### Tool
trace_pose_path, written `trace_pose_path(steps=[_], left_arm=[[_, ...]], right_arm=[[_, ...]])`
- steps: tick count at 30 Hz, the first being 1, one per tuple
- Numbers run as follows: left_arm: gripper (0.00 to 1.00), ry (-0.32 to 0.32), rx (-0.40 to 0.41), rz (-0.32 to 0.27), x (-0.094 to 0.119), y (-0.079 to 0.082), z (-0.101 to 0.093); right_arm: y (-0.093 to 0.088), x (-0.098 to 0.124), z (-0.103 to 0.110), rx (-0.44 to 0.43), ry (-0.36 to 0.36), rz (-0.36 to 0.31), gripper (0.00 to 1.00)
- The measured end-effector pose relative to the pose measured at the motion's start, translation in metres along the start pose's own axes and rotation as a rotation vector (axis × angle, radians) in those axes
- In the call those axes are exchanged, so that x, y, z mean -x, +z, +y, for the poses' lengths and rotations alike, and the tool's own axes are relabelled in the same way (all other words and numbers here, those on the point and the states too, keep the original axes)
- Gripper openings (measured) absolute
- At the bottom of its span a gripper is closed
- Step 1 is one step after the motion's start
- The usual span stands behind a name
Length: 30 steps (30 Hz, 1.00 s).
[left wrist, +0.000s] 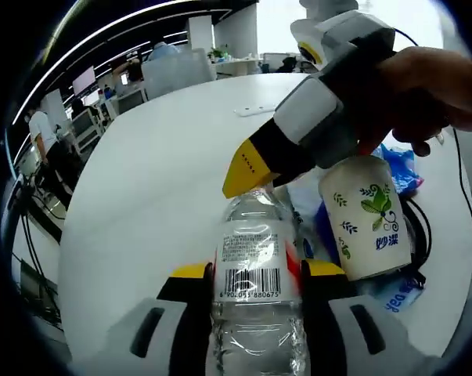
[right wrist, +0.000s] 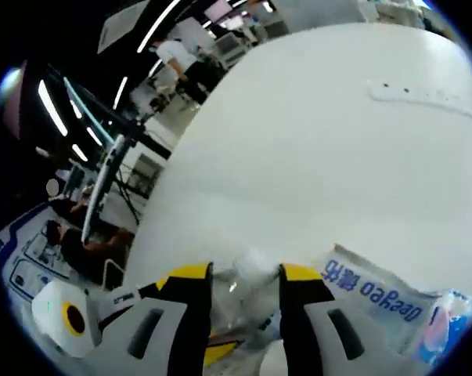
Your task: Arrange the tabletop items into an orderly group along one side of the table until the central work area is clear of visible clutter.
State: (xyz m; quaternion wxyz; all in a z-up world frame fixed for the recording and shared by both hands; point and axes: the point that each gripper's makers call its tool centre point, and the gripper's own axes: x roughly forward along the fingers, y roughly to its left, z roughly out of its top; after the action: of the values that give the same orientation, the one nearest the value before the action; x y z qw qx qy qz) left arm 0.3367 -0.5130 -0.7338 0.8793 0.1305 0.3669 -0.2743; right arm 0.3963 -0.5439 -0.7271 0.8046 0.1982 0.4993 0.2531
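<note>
**Both grippers at the water bottle, near edge of the white table**

Left gripper view: we see the left gripper (left wrist: 255, 274) closed on a clear plastic water bottle (left wrist: 255, 305). Its yellow-tipped jaws press the bottle's sides at label height, barcode facing the camera. The bottle stands upright between the jaws, its top reaching up toward the far side.

The right gripper (left wrist: 247, 168) comes in from the right, held by a person's hand (left wrist: 431, 90). Its yellow tip sits just above the bottle's cap area. From this view we cannot tell whether it touches the cap.

Just right of the bottle stands a white paper cup (left wrist: 369, 215) with a green leaf print and blue characters. Behind the cup lies blue plastic packaging (left wrist: 400, 168), and a dark cable (left wrist: 419, 223) runs along the table's right edge.

The white table (left wrist: 157, 180) stretches bare to the left and far side. A small flat white piece (left wrist: 255, 110) lies well away near the far middle.

Right gripper view: the right gripper (right wrist: 243, 282) has its two yellow-tipped jaws either side of the bottle's cap (right wrist: 251, 270). We cannot tell if they actually clamp it. To the right lies a white packet with blue lettering (right wrist: 376, 290).

Office desks and people show beyond the table.
</note>
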Motion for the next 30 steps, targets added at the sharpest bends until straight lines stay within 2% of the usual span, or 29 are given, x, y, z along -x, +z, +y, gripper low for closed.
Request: trace_pose_path(steps=[6, 12, 17, 18, 30], left_arm=[[0.45, 0.013, 0.015, 0.0, 0.004, -0.003, 0.0], [0.46, 0.012, 0.026, 0.011, 0.005, -0.007, -0.002], [0.5, -0.022, 0.004, 0.095, 0.001, -0.02, -0.005], [0.5, -0.019, 0.016, 0.07, 0.0, -0.015, -0.004], [0.46, -0.027, 0.041, 0.026, 0.004, -0.013, -0.005]], right_arm=[[-0.003, 0.001, -0.001, -0.055, 0.009, -0.007, 0.21], [-0.007, 0.001, 0.006, -0.031, 0.013, 0.001, 0.2], [-0.008, 0.0, 0.009, 0.0, 0.021, -0.005, 0.19], [-0.008, 0.0, 0.009, 0.003, 0.018, -0.007, 0.19], [-0.006, 0.005, 0.013, 0.095, 0.027, -0.023, 0.18]])
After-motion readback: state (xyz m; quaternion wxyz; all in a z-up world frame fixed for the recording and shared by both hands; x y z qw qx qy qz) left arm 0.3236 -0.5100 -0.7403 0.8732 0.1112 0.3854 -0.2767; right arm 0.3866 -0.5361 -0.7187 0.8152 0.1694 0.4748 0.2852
